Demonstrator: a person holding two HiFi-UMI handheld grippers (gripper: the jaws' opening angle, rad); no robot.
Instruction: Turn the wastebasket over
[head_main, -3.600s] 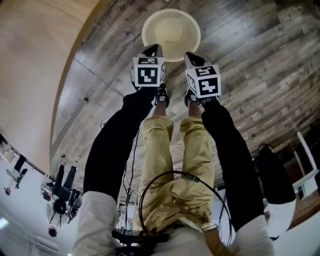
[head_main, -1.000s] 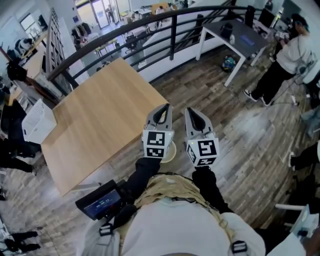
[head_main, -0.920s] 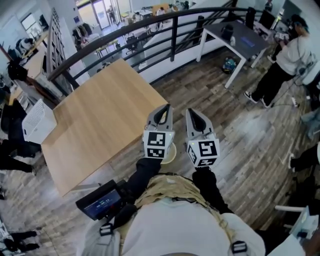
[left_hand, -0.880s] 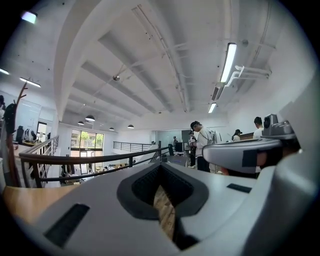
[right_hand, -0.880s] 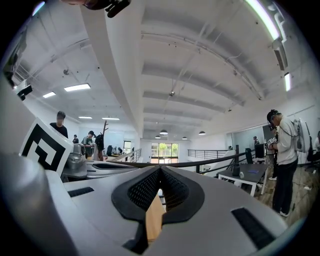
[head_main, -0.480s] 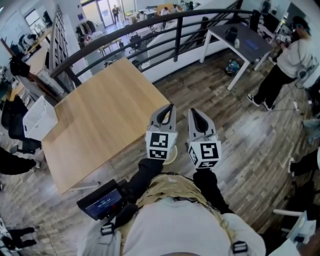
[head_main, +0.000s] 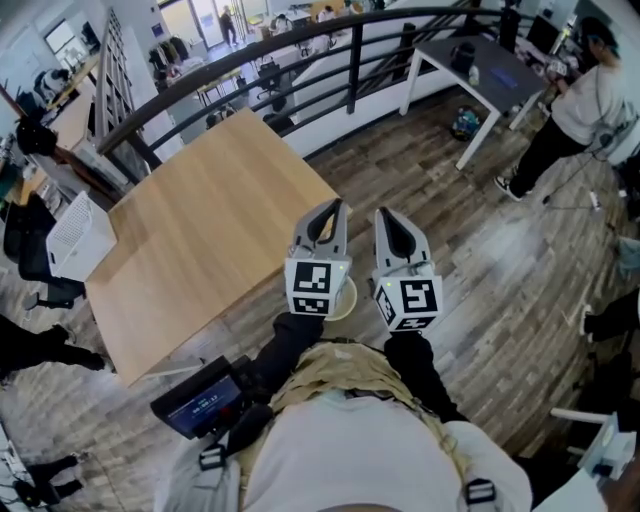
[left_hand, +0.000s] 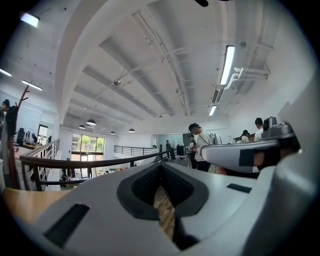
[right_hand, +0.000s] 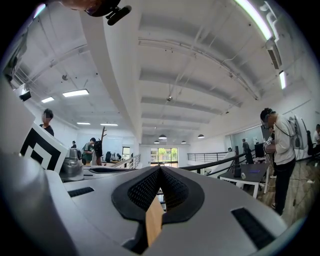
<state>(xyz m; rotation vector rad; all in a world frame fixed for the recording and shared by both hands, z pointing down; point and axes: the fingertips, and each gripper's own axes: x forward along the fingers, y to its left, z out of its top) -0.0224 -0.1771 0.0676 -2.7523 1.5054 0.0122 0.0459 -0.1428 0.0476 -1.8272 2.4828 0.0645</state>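
Observation:
In the head view both grippers are held side by side at waist height, pointing level over the wooden floor. My left gripper is shut with nothing in it, its pads meeting at the tip. The right gripper is shut and empty too, as its own view shows. Only a small cream arc of the wastebasket shows on the floor, below and between the marker cubes. The rest of it is hidden, so I cannot tell which way up it stands.
A wooden table stands ahead on the left, with a black railing behind it. At the far right are a white-legged desk and a standing person. A small black screen hangs at my waist.
In the oldest frame the head looked straight down at the basket on the floor, grippers near it. It now faces the room. Over the last second the grippers have stayed still.

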